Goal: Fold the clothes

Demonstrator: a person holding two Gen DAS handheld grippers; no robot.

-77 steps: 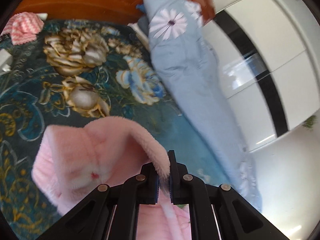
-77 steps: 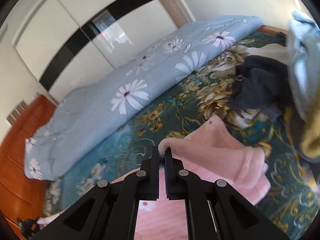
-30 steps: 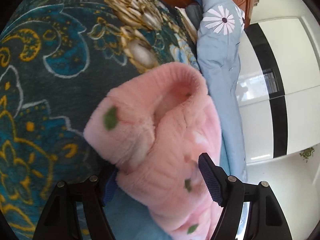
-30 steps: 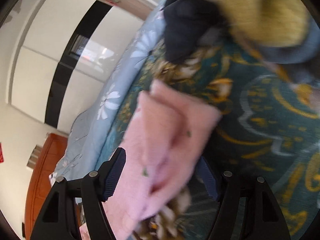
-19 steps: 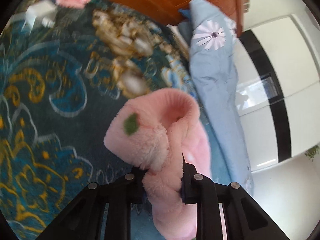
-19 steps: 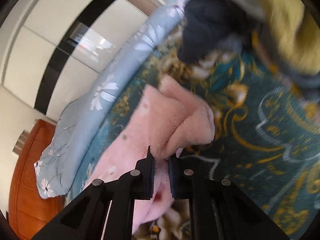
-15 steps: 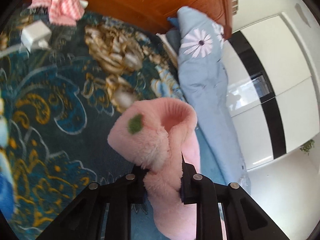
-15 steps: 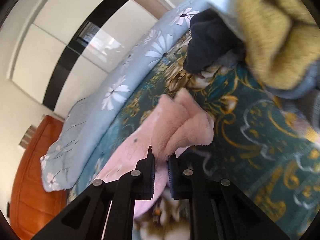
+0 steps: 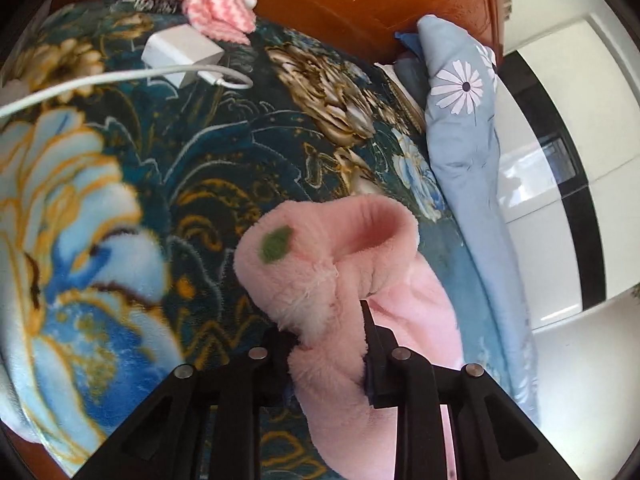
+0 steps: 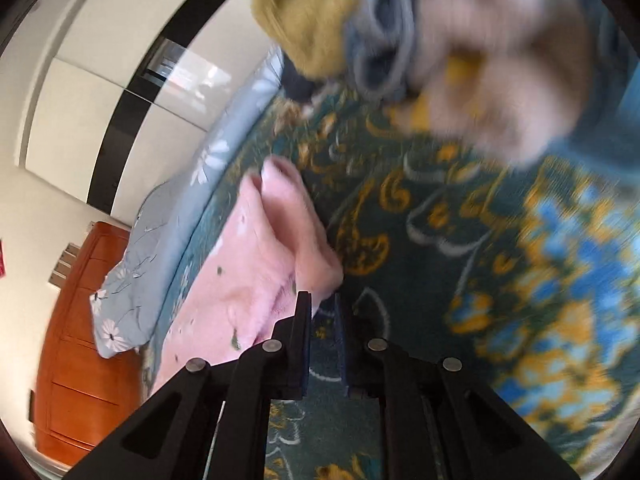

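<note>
Left gripper (image 9: pixel 328 332) pinches the fluffy pink fleece garment (image 9: pixel 360 280), bunched mid-bed on the teal floral blanket (image 9: pixel 200 152). Right gripper (image 10: pixel 323 328): jaws near-shut, apparently empty beside its edge (image 10: pixel 316 264). Regrip, match heights, fold edge-to-edge.

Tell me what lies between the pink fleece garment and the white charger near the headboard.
In the left wrist view, only bare floral blanket lies between the pink fleece garment and the white charger; the charger's cable runs off leftward.
</note>
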